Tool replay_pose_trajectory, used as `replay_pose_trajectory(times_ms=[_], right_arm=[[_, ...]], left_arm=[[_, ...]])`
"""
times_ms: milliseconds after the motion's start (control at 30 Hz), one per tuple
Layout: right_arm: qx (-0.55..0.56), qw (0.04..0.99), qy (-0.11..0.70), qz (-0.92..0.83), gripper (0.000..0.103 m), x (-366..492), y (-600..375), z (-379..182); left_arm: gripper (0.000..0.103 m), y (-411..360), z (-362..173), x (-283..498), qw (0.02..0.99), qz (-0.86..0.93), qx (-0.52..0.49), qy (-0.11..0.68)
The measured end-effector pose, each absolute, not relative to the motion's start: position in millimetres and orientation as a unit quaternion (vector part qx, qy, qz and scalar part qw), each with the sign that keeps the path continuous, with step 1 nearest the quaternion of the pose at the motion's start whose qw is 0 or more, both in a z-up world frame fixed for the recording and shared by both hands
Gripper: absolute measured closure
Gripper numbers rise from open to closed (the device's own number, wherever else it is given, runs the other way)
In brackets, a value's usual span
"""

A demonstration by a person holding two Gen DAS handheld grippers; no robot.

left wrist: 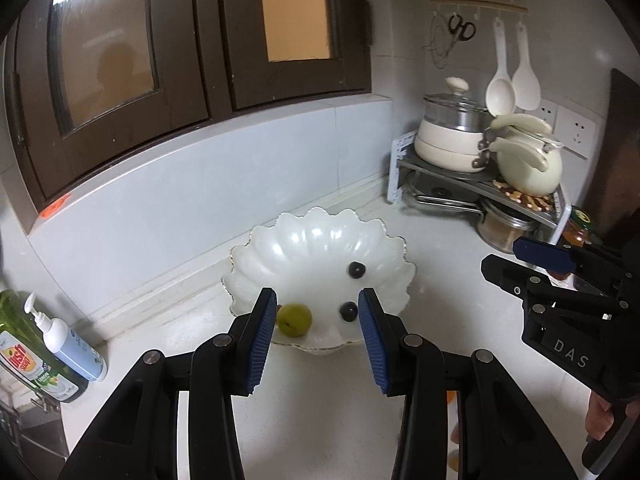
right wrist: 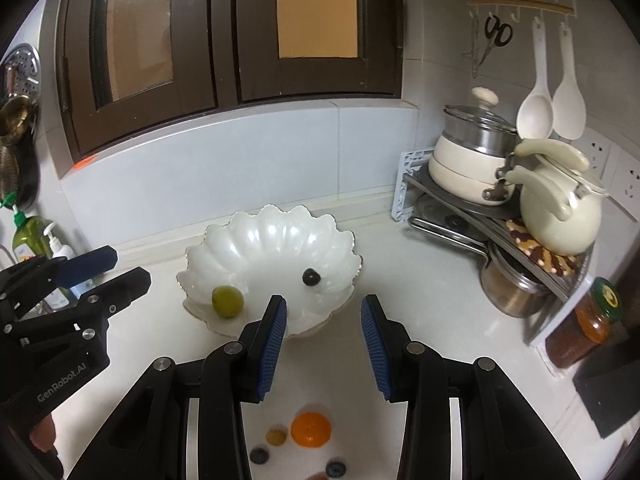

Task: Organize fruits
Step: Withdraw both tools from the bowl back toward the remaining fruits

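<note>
Both tools, left tool [left wrist: 317, 312] and right tool [right wrist: 324, 318], are held part-open and empty above the counter [right wrist: 420, 300]. In the shell bowl [right wrist: 256, 240] a green fruit [right wrist: 227, 301] and blueberries [left wrist: 356, 270] are seen; an orange [right wrist: 311, 430] lies nearer than the bowl.

Home kitchen: pots [left wrist: 448, 136], hanging spoons [right wrist: 536, 112].

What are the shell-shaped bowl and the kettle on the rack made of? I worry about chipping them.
The bowl looks like glossy white glass or glazed ceramic: pearly sheen, bright highlights, thin gilded scalloped rim. The kettle looks like cream enamelled metal, smooth and shiny, though ceramic cannot be excluded.
</note>
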State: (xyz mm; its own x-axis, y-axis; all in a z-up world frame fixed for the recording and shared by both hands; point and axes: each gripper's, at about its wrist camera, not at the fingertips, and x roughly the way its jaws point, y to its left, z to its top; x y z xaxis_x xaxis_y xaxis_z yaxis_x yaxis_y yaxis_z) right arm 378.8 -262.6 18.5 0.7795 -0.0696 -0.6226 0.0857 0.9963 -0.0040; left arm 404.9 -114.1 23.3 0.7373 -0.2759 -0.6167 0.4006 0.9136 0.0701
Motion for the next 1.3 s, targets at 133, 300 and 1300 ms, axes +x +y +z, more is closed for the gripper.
replay_pose_trajectory(times_ms=[133,300,1300], right_arm=[[0.009,0.946,0.319,-0.053,0.063,360,-262,22],[0.011,0.948,0.312,-0.060,0.063,340,-257,23],[0.016,0.937,0.337,-0.089,0.063,276,-235,-19]], left_arm=[[0.061,-113,25,394,0.926,-0.192,0.100,0.310],[0.061,-110,24,380,0.924,-0.205,0.102,0.307],[0.061,-109,-9,333,0.894,-0.281,0.164,0.309]])
